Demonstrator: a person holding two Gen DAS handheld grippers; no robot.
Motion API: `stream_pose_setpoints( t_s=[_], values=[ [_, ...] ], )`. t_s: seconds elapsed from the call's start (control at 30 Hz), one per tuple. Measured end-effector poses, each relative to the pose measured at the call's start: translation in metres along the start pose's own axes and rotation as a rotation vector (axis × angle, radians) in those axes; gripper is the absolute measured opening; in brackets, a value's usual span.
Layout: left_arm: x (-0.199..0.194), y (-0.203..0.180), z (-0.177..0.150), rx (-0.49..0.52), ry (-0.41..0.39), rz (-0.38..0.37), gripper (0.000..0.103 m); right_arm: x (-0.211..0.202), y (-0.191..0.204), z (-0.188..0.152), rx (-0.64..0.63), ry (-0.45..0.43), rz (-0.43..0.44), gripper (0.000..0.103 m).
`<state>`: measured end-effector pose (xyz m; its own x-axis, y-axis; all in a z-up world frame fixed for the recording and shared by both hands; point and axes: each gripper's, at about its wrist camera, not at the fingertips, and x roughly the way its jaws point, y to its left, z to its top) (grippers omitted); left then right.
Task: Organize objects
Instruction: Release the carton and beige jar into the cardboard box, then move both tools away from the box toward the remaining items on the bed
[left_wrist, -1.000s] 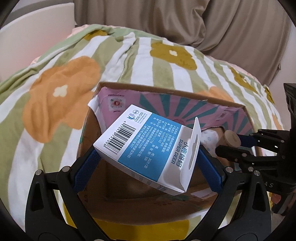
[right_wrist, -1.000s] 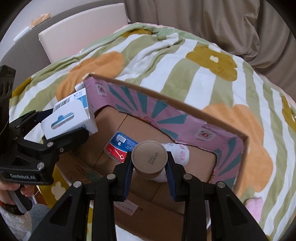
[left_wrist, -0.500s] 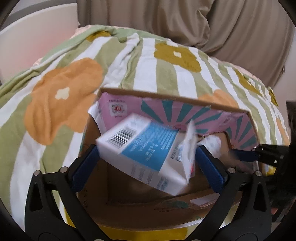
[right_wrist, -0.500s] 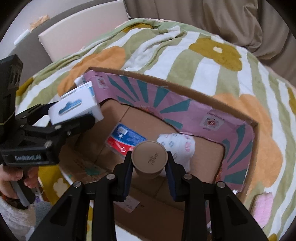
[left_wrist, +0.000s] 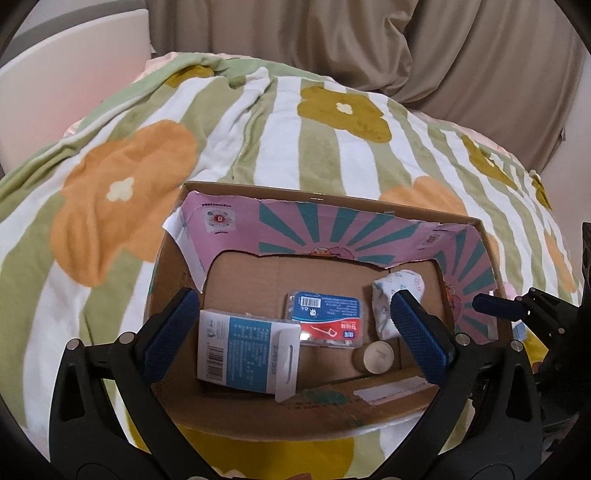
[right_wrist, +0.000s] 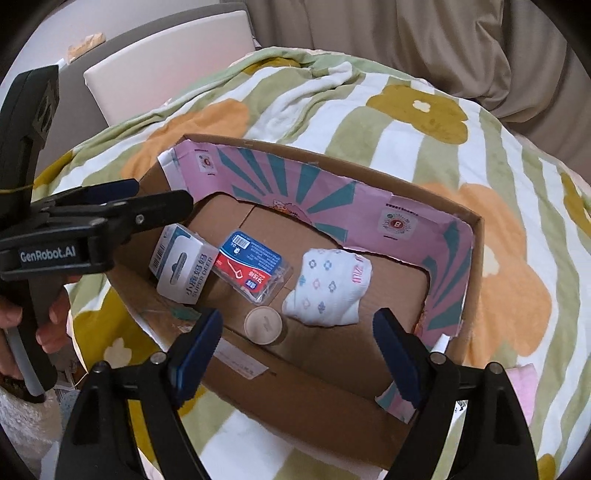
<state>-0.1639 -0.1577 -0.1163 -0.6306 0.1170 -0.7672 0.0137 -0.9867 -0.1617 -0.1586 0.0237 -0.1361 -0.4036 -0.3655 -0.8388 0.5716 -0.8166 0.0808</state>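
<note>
An open cardboard box (left_wrist: 325, 194) (right_wrist: 476, 236) with a pink and teal lining sits on the bed. Inside lie a white and blue carton (left_wrist: 245, 350) (right_wrist: 183, 267), a blue and red floss pack (left_wrist: 325, 319) (right_wrist: 251, 264), a beige round-lidded jar (left_wrist: 376, 356) (right_wrist: 263, 325) and a white patterned cloth bundle (left_wrist: 397, 295) (right_wrist: 328, 286). My left gripper (left_wrist: 295, 336) hangs open and empty above the box's near left side. My right gripper (right_wrist: 297, 352) hangs open and empty above the near side, over the jar.
The box rests on a green and white striped blanket with orange and mustard flowers (left_wrist: 122, 184) (right_wrist: 417, 107). A white headboard (left_wrist: 55, 92) (right_wrist: 166, 70) stands at the back left. Beige curtains (left_wrist: 443, 55) hang behind. A pink item (right_wrist: 521, 384) lies right of the box.
Both grippers opened. The white and blue carton dropped from my left gripper into the box. The beige jar dropped from my right gripper into the box beside the floss pack.
</note>
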Motion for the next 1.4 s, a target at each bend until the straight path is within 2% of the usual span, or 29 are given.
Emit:
stream_pose_setpoints(
  t_s=[0.33,0.53,0.63,0.7,0.9,1.07,1.4],
  values=[
    [-0.028,-0.010,-0.003,0.008,-0.022,-0.003,0.103,-0.022,0.005,-0.001,0.001,-0.039,-0.012,0.081],
    [-0.061,-0.027,-0.009,0.029,-0.063,0.006,0.103,-0.059,-0.005,-0.009,0.016,-0.094,-0.046,0.081],
    [-0.079,-0.040,-0.015,0.032,-0.092,-0.014,0.103,-0.079,-0.016,-0.017,0.042,-0.113,-0.071,0.081],
    [-0.087,-0.051,-0.018,0.042,-0.099,-0.041,0.103,-0.094,-0.028,-0.024,0.075,-0.121,-0.091,0.081],
    [-0.115,-0.100,-0.029,0.117,-0.140,-0.051,0.103,-0.136,-0.055,-0.045,0.153,-0.177,-0.141,0.081],
    [-0.130,-0.133,-0.042,0.115,-0.150,-0.073,0.103,-0.167,-0.074,-0.066,0.201,-0.221,-0.156,0.081],
    [-0.129,-0.213,-0.079,0.170,-0.116,-0.116,0.103,-0.201,-0.113,-0.110,0.276,-0.260,-0.157,0.081]
  ],
)
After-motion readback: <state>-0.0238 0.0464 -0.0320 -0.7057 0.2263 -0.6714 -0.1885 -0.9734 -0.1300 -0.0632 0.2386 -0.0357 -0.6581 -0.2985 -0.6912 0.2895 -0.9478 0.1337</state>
